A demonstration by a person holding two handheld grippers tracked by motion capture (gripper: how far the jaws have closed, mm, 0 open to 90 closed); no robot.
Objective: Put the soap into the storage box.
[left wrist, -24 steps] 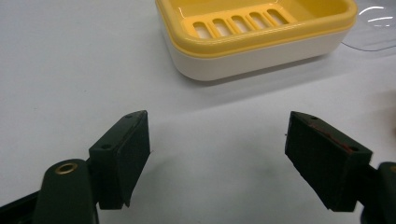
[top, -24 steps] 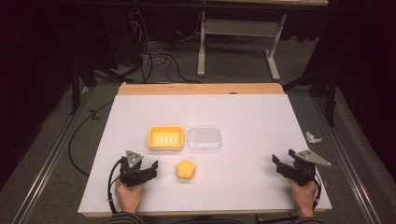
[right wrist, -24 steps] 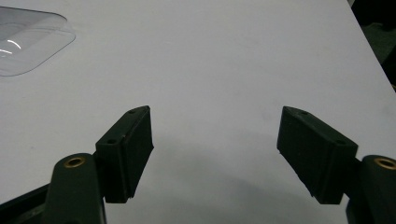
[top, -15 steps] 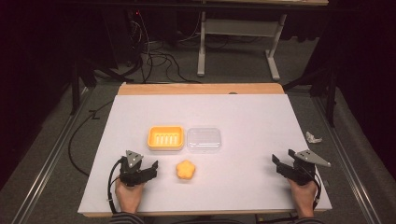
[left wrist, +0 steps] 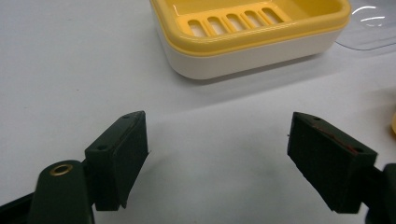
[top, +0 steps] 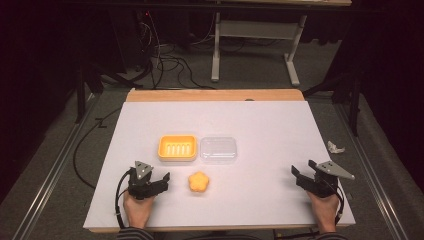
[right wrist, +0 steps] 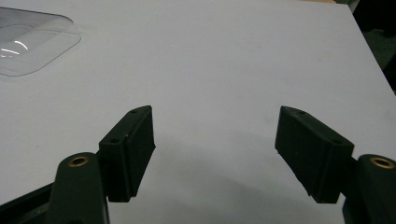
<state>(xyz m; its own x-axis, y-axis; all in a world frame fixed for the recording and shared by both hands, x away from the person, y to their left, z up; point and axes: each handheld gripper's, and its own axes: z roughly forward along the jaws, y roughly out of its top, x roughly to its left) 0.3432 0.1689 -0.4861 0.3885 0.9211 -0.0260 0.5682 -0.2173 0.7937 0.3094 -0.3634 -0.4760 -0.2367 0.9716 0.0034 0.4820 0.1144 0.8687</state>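
Observation:
A yellow soap dish with a slotted insert sits mid-table, and its clear plastic lid lies right beside it. In front of them rests an orange flower-shaped soap. My left gripper is low on the table just left of the soap, open and holding nothing. In the left gripper view the gripper faces the soap dish, with the lid and a sliver of the soap at the right. My right gripper stands open near the table's right front. Its own view shows the gripper over bare table, the lid far left.
The white table top ends in a wooden strip at the back. A crumpled white scrap lies just past the right edge. Cables and a metal desk frame are on the floor beyond.

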